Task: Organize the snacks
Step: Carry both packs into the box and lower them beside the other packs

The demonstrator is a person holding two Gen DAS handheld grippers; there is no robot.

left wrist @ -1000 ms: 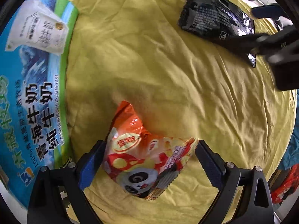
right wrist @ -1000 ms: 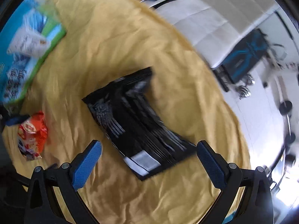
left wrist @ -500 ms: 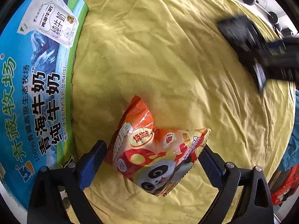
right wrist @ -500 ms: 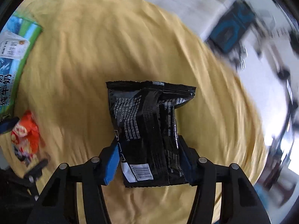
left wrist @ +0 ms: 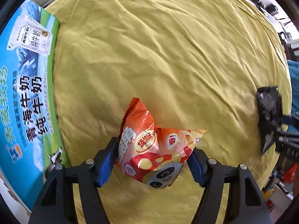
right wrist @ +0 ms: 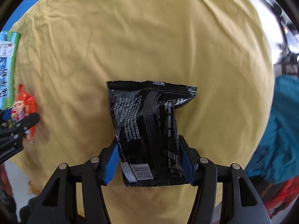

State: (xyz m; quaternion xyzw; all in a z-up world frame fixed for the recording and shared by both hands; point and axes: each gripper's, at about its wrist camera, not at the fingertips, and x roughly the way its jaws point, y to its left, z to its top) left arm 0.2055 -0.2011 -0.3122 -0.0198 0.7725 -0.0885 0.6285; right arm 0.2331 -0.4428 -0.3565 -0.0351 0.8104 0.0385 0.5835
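1. The left gripper point(left wrist: 152, 160) has its two blue fingers point(left wrist: 107, 160) pressed on the sides of an orange chip bag point(left wrist: 155, 149). The fingers are pinching it.
2. The chip bag sits right between the left fingers. It has a panda face near the bottom and a round label in the middle. Its top corner sticks up past the fingertips and leans toward the left finger.
3. Under the chip bag is a yellow cloth point(left wrist: 168, 56) with lots of wrinkles. It spreads out far ahead of the fingers.
4. Off to the side of the left finger lies a big blue and green milk box point(left wrist: 24, 85). It has a picture of a white milk pouch on it. It touches the edge of the yellow cloth.
5. The right gripper point(right wrist: 150, 158) has its blue fingers point(right wrist: 112, 161) squeezed on a black snack bag point(right wrist: 147, 128). The fingers are pinching it near its bottom end.
6. The black snack bag stands up between the right fingers. Most of it reaches out past the fingertips. It has small white writing and a white barcode patch low down by the left finger.
7. From the right wrist view, the orange chip bag is far off to the left side, held in the other gripper.
8. From the left wrist view, the black snack bag is far off to the right side, a bit blurry.
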